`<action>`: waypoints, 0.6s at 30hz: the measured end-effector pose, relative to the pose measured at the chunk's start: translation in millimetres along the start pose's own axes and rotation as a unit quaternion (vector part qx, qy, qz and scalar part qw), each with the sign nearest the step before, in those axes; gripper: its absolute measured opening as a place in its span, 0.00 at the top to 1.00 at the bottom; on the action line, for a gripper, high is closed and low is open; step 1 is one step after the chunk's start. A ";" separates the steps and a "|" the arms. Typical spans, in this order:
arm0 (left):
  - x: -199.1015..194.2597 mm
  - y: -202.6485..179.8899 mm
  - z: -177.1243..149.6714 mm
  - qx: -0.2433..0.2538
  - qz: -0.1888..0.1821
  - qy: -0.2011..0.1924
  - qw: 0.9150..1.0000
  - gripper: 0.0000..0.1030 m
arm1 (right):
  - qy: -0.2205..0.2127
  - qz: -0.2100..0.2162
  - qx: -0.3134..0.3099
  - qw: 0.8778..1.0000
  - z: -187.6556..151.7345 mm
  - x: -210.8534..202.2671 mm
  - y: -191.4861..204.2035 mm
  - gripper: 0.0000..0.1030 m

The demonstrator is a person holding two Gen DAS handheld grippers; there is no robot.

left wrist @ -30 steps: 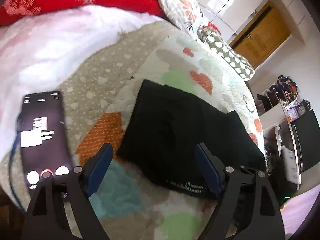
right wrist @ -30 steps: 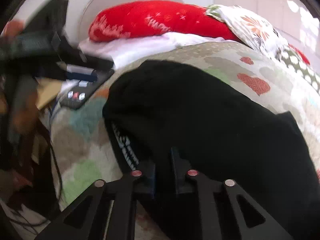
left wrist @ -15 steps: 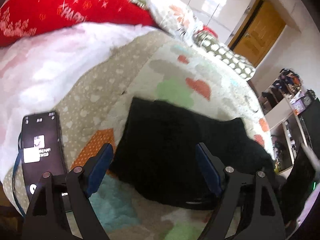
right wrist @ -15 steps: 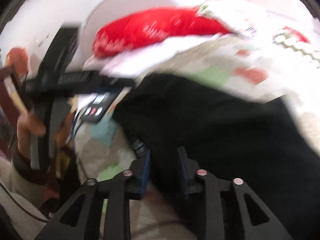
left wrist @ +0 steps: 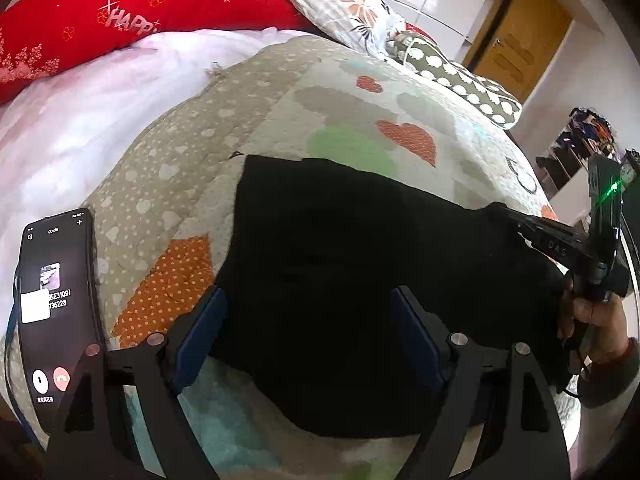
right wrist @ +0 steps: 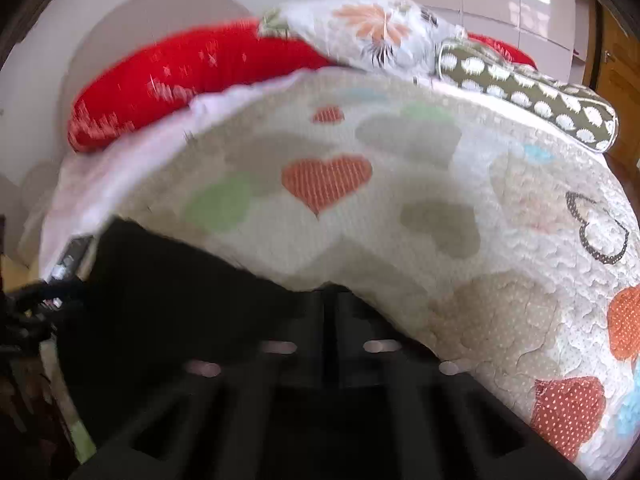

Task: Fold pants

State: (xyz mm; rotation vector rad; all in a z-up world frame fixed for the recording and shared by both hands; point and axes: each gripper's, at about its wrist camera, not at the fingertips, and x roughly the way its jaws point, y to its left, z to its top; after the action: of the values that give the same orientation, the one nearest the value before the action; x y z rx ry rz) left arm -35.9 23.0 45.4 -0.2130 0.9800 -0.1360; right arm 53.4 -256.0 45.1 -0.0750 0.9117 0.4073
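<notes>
The black pants (left wrist: 360,272) lie folded in a flat bundle on the heart-patterned quilt (left wrist: 344,92). My left gripper (left wrist: 308,320) is open and empty, its blue-padded jaws held wide just above the near edge of the pants. My right gripper (left wrist: 516,216) shows at the right of the left wrist view, its tips at the far right corner of the pants. In the blurred right wrist view my right gripper (right wrist: 330,304) is narrowly shut, with the black pants (right wrist: 168,300) at its tips; I cannot tell if cloth is pinched.
A phone (left wrist: 56,304) with a lit screen lies on the quilt's left edge, beside my left gripper. A red pillow (left wrist: 132,12), a floral pillow (left wrist: 344,4) and a dotted bolster (left wrist: 460,76) lie at the bed's head. A wooden door (left wrist: 520,32) stands behind.
My right gripper swung from the near waistband side to the far right corner of the pants, now facing across the quilt. My left gripper drew back a little and stays open.
</notes>
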 end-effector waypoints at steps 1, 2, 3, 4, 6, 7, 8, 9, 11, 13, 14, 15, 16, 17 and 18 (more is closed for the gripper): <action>1.6 0.1 0.1 0.002 0.003 -0.002 1.000 0.19 | -0.008 0.001 0.005 1.000 -0.7 -0.6 -2.7 0.97; 3.5 0.0 0.0 0.004 0.006 -0.002 1.000 0.19 | -0.016 -0.001 0.015 1.000 0.9 -1.4 -7.2 0.97; 5.9 0.3 -0.1 0.004 0.011 -0.001 1.000 0.19 | -0.024 -0.011 0.022 0.999 2.7 0.0 -11.9 0.97; 9.6 0.7 -0.1 0.003 0.018 0.001 1.000 0.19 | -0.027 -0.021 0.021 0.999 4.0 4.8 -12.6 0.98; 15.9 1.5 -0.7 -0.002 0.020 0.009 1.000 0.19 | -0.008 -0.026 0.023 0.999 2.7 23.8 -12.7 0.97; 16.6 1.2 -1.3 -0.002 0.022 0.011 1.000 0.19 | -0.004 -0.030 0.018 0.999 1.6 27.7 -11.4 0.97; 15.0 0.4 -1.3 0.000 0.023 0.010 1.000 0.19 | -0.008 -0.033 0.015 0.999 0.4 25.3 -11.4 0.93; 10.8 -0.4 -1.2 0.002 0.023 0.008 1.000 0.19 | -0.015 -0.034 0.015 0.999 -0.8 19.2 -11.0 0.92; 1.4 0.5 -0.3 -0.004 0.017 0.001 1.000 0.19 | -0.036 -0.043 0.025 0.998 0.5 -1.5 -12.2 0.78; -11.3 0.1 1.6 -0.012 0.002 -0.013 1.000 0.19 | -0.055 -0.036 0.033 0.997 -4.4 -31.1 -9.4 0.75; -15.7 -1.1 2.0 -0.013 -0.001 -0.020 1.000 0.19 | -0.058 -0.019 0.033 0.998 -9.9 -43.0 -3.9 0.74; -19.7 -3.2 2.3 -0.013 -0.004 -0.027 1.000 0.19 | -0.051 -0.005 0.026 0.998 -15.3 -49.9 4.1 0.74; -21.9 -5.9 2.5 -0.010 -0.010 -0.032 0.999 0.19 | -0.045 0.002 0.018 0.999 -21.4 -53.8 11.9 0.74; -22.1 -8.9 1.5 -0.005 -0.011 -0.034 0.999 0.19 | -0.035 0.007 0.008 0.999 -30.5 -56.3 22.4 0.74; -19.5 -12.7 -0.6 0.005 -0.005 -0.031 0.999 0.18 | -0.031 0.012 0.004 0.999 -35.6 -57.1 28.5 0.74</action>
State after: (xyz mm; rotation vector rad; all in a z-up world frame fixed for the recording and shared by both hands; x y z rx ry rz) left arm -47.3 14.7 63.9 -0.2123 0.9167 -0.1428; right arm -15.0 -255.8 70.8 -0.0449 0.8540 0.4264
